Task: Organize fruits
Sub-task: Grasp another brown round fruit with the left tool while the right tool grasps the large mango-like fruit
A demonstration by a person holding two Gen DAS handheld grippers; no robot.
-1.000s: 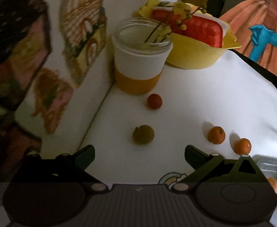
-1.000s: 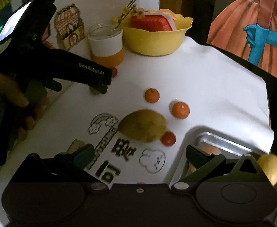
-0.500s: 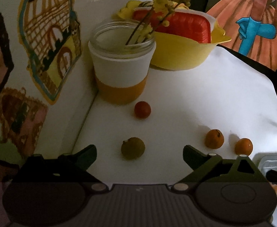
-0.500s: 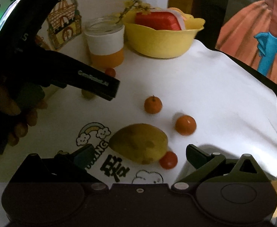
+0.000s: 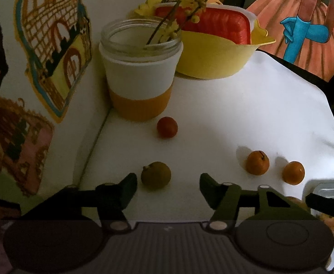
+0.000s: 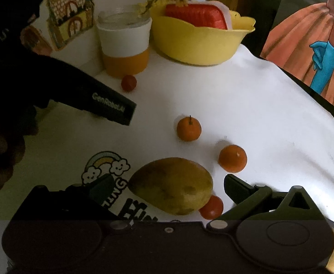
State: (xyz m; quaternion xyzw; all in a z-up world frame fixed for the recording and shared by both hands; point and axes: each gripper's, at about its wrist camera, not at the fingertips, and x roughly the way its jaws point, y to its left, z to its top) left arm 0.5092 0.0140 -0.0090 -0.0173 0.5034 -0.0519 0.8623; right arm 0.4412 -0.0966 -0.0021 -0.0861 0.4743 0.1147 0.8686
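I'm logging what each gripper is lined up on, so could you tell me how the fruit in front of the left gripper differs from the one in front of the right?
The brownish-green fruit before the left gripper is small and round; the mango before the right gripper is far larger, oval and yellow-brown. The small fruit lies alone; the mango appears to touch a red tomato. Both rest ungrasped on the white table, between open jaws.

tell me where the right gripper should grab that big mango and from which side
Grip the mango across its short middle, coming straight ahead from the near side. It lies on its side, long axis running left-right between the open right gripper, so the narrower width probably fits. Watch the small red fruit touching its right end.
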